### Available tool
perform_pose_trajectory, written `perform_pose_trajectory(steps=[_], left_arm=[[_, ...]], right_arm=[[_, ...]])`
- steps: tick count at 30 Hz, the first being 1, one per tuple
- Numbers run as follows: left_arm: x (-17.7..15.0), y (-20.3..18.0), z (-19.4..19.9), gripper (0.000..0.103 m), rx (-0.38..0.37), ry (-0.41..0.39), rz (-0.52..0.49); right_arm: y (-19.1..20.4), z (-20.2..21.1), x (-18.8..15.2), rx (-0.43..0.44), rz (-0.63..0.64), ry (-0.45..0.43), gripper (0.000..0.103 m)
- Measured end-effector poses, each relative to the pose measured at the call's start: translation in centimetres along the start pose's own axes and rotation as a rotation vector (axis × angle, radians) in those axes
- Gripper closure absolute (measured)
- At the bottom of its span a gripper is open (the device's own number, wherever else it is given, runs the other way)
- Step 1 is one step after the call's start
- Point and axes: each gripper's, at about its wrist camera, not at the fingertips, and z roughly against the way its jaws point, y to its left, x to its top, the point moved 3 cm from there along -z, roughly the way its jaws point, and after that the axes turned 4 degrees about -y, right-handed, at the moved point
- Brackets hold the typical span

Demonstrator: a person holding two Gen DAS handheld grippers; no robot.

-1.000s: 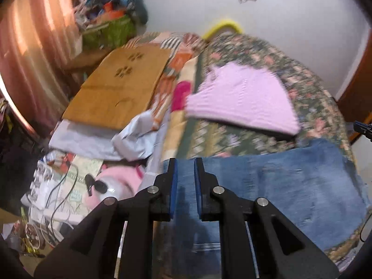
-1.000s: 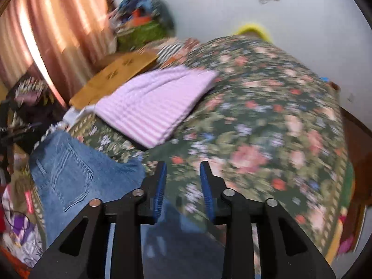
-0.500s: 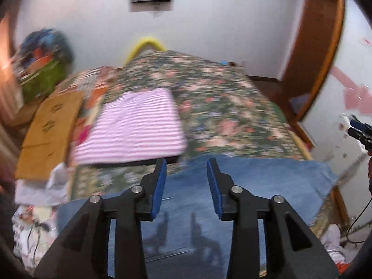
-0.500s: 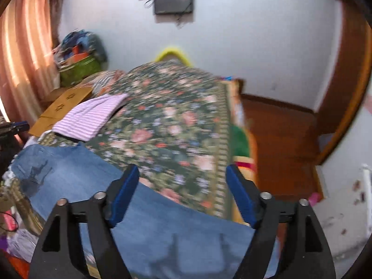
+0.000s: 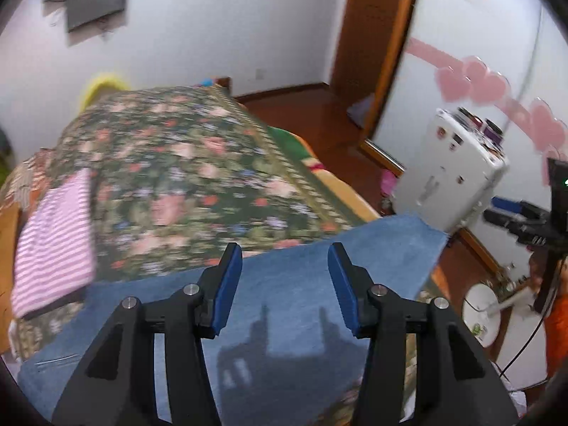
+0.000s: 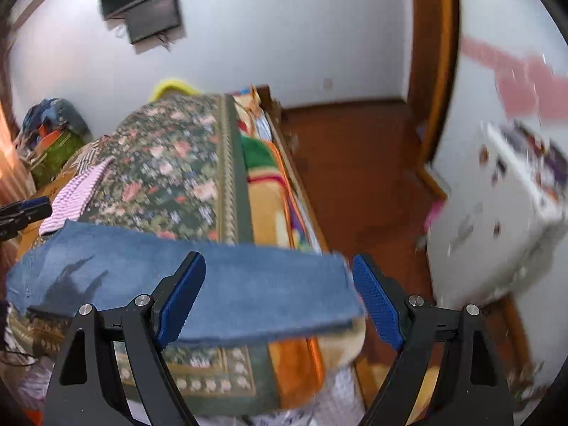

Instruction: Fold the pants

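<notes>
Blue denim pants (image 5: pixel 291 319) lie flat across the near edge of the floral bed cover (image 5: pixel 184 177). In the right wrist view the pants (image 6: pixel 230 291) stretch left to right, their leg end near the bed's right edge. My left gripper (image 5: pixel 284 287) is open and empty, above the pants. My right gripper (image 6: pixel 280 298) is wide open and empty, above the leg end. The right gripper's dark body also shows at the far right of the left wrist view (image 5: pixel 525 220).
A folded pink striped garment (image 5: pixel 53 241) lies on the bed's left side. A white appliance (image 5: pixel 454 177) stands on the wooden floor (image 6: pixel 355 177) right of the bed. A dark screen (image 6: pixel 149 3) hangs on the far wall. A round white stand base (image 5: pixel 481 314) sits on the floor.
Both grippers opened from a narrow gap to wide and let go of the pants. Both views swung to the right, toward the bed's right edge and the floor.
</notes>
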Motion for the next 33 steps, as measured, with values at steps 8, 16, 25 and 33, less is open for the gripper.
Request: perform_pose_trajectory(steps=[8,16,25,33], left_arm=[[-0.8,-6.8,-7.1,0.052,-0.073,0.126,0.000],[-3.2,-10.0,-12.6,0.052,-0.091,0.254,-0.004],[-5.4,-11.4,-16.3,0.052,-0.095,0.353,0.014],[-6.0,-12.7,-17.6,0.039,-0.086,0.353,0.008]], right_arm=[[-3.8,-3.0,-5.6,0.039,-0.159,0.119,0.020],[-6.0,-7.4,-9.9,0.088,-0.370,0.166,0.020],[-6.8,-9.2,-9.5,0.118,-0.480,0.142,0.020],[-7.8,-10.7,-11.9,0.166,-0.623,0.193,0.020]])
